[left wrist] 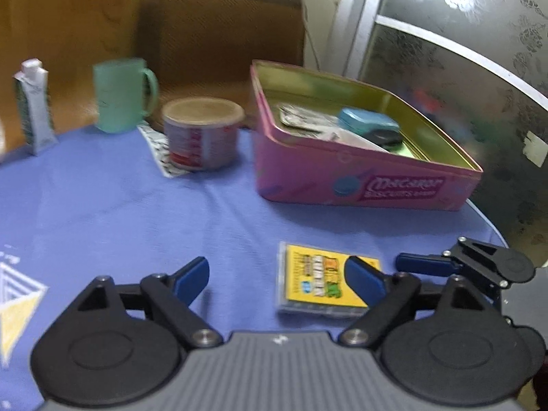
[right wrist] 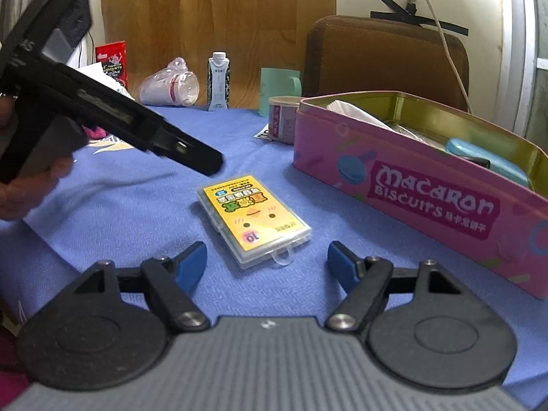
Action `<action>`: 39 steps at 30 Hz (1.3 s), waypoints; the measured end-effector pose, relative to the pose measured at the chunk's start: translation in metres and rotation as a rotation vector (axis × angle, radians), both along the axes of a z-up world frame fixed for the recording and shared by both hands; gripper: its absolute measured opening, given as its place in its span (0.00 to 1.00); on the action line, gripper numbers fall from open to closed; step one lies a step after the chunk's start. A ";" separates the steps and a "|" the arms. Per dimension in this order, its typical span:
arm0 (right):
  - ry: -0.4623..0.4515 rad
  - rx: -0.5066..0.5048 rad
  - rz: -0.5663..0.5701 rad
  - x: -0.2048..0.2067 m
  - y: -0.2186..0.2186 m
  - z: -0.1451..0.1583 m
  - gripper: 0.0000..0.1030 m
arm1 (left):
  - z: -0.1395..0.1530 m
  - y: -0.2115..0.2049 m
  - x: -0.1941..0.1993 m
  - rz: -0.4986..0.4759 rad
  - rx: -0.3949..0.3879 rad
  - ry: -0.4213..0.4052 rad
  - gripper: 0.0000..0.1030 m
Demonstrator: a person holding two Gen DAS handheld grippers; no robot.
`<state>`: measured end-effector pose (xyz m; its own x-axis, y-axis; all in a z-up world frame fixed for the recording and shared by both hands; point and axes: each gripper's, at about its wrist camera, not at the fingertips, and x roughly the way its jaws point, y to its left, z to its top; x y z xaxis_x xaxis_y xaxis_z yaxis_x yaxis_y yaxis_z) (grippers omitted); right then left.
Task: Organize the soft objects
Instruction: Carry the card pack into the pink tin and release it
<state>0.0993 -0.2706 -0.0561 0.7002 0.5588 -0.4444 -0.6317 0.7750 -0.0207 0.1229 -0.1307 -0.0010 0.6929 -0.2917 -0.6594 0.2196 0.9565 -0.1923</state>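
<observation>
The right claw stood wide and empty, the card box lying flat on the worktop just ahead between its fingers, long axis slanting away leftward. The left claw, also wide and empty, had the box off toward its right finger; the right looked better placed.
</observation>
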 end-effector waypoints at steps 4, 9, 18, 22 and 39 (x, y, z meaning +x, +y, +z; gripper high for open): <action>-0.003 0.011 0.012 0.002 0.004 -0.001 0.72 | -0.010 -0.011 0.002 -0.035 0.007 0.001 0.83; -0.013 0.022 0.052 0.003 0.013 0.000 0.49 | -0.010 -0.026 -0.005 -0.068 0.071 -0.031 0.78; -0.135 0.033 0.015 -0.008 0.012 0.009 0.49 | 0.023 -0.028 -0.005 -0.055 0.060 -0.122 0.74; -0.221 0.063 -0.025 -0.006 0.002 0.030 0.49 | 0.047 -0.040 0.012 -0.074 0.068 -0.180 0.74; -0.291 0.028 -0.427 0.073 -0.043 0.037 0.49 | 0.047 -0.112 0.113 -0.064 0.114 -0.208 0.90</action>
